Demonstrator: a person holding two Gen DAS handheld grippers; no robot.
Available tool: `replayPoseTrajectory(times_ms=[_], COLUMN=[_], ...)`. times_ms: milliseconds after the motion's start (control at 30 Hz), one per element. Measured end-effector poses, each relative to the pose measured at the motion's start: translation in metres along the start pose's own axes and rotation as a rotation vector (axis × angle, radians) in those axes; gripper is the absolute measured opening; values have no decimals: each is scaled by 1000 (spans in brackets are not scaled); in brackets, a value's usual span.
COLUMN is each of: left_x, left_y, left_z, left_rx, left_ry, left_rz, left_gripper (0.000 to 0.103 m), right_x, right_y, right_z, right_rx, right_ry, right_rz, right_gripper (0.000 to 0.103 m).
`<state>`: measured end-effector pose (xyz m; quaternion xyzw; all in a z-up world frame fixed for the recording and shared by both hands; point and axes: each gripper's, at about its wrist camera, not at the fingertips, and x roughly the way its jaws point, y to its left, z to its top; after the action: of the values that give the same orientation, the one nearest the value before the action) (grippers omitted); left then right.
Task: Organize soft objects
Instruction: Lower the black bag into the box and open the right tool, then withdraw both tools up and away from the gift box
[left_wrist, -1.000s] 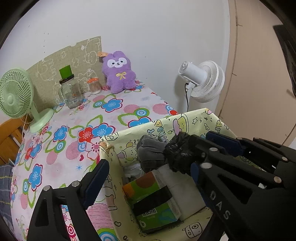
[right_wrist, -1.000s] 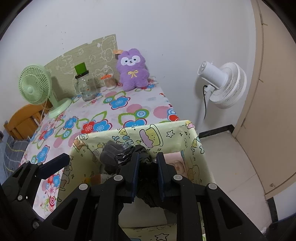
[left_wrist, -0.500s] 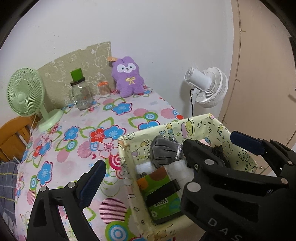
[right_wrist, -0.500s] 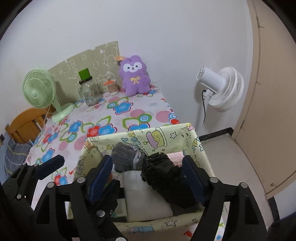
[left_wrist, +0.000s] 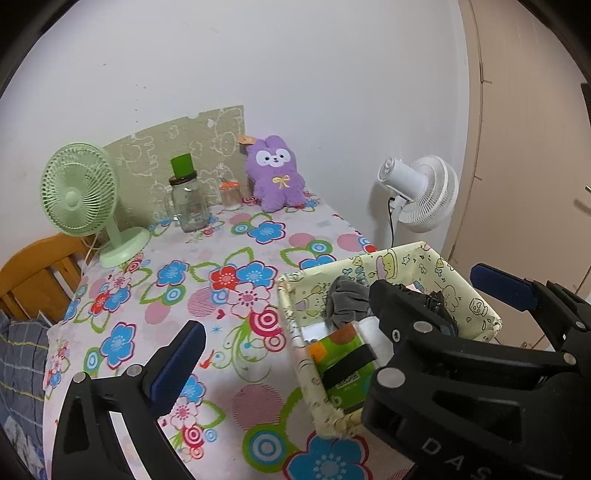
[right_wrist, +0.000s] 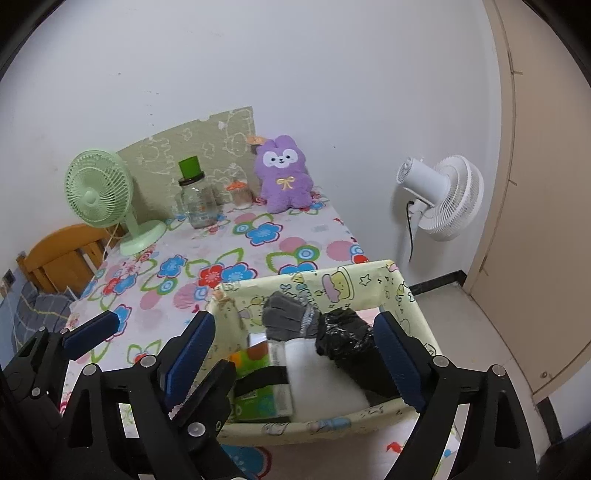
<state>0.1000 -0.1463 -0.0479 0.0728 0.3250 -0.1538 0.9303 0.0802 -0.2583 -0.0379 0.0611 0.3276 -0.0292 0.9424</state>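
Holding: my right gripper (right_wrist: 291, 354) gapes wide, empty; left gripper (left_wrist: 332, 321) likewise.
Glove (right_wrist: 290, 317): in basket (right_wrist: 332, 282), between my right fingers.
Surface: floral tablecloth (left_wrist: 184, 280) ahead.
Room: white wall (right_wrist: 295, 66), plush (right_wrist: 284, 181) beyond.

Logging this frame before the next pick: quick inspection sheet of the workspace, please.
Surface: table in a flowered cloth, mostly bare in the middle.
Job's things: cartoon-print basket at the near right table edge holds a grey glove, a black bag bundle, a white soft item and a green-orange pack; purple plush sits upright at the far edge, outside the basket.
Clutter: green desk fan, glass jar with green lid, small orange-lidded jar.
Grippers: left gripper open, empty; right gripper open, empty, above the basket.
Cables: black cord down from the white fan.
Surroundings: white wall, wooden chair, beige door.
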Motion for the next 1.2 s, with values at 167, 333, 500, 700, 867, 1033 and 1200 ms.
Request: replayPoseTrajectory(times_ms=[167, 333, 500, 700, 867, 1033, 1200], left_x=[-16, -31, -46, -62, -74, -87, -100], left_y=[15, 30, 49, 68, 83, 98, 117], left_z=[-4, -9, -14, -20, -25, -28, -34], left_rx=[-21, -46, -73, -94, -108, -124, -162], left_ry=[-22, -39, -58, -76, -87, -109, -125], left_rz=[21, 35, 67, 91, 114, 139, 156], left_gripper=[103, 103, 103, 103, 103, 103, 103], right_x=[-11, -24, -35, -47, -55, -63, -74], right_y=[13, 29, 42, 58, 70, 79, 89], right_z=[-1, -2, -3, -4, -4, -4, -5], right_rx=[-11, -33, -44, -69, -95, -95, -107], right_ry=[-19, -45, -63, -85, -99, -115, -144], right_rz=[11, 17, 30, 40, 44, 55, 53], right_gripper=[90, 93, 94, 94, 94, 94, 94])
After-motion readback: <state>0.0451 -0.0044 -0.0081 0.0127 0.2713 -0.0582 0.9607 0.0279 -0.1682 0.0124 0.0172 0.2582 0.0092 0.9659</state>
